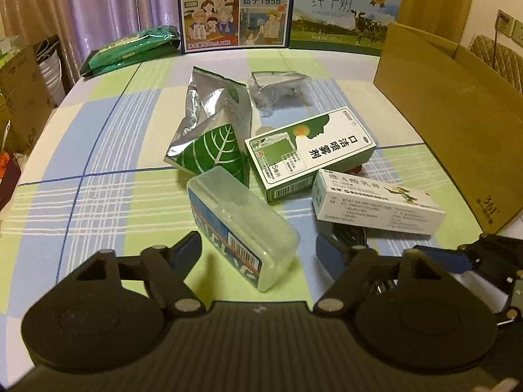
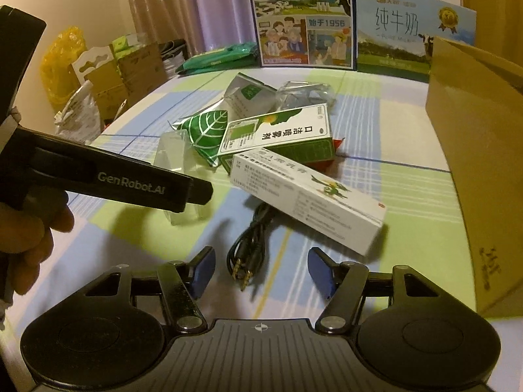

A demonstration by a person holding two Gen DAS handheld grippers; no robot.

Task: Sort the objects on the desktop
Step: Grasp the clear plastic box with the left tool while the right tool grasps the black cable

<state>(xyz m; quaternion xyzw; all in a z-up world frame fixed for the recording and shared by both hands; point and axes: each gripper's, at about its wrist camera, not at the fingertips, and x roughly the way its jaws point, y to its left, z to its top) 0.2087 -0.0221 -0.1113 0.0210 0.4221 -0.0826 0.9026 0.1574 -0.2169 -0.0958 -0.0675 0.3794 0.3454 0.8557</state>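
A pile of small items lies mid-table. A clear plastic case (image 1: 242,225) sits just ahead of my open left gripper (image 1: 258,251), between its spread fingers but untouched. Behind it are a silver-green leaf pouch (image 1: 212,130), a green-white spray box (image 1: 307,153), a white ointment box (image 1: 376,202) and a clear bag (image 1: 274,88). In the right wrist view my right gripper (image 2: 261,272) is open over a coiled black audio cable (image 2: 248,248) with gold plugs. The white ointment box (image 2: 307,196) and the green-white spray box (image 2: 278,137) lie just beyond it.
An open cardboard box (image 1: 451,130) stands at the table's right edge. Two milk cartons (image 1: 235,9) stand at the back, green packets (image 1: 130,49) at back left. Boxes and bags crowd the floor to the left. A hand (image 2: 23,235) holds the left gripper's black handle (image 2: 108,176).
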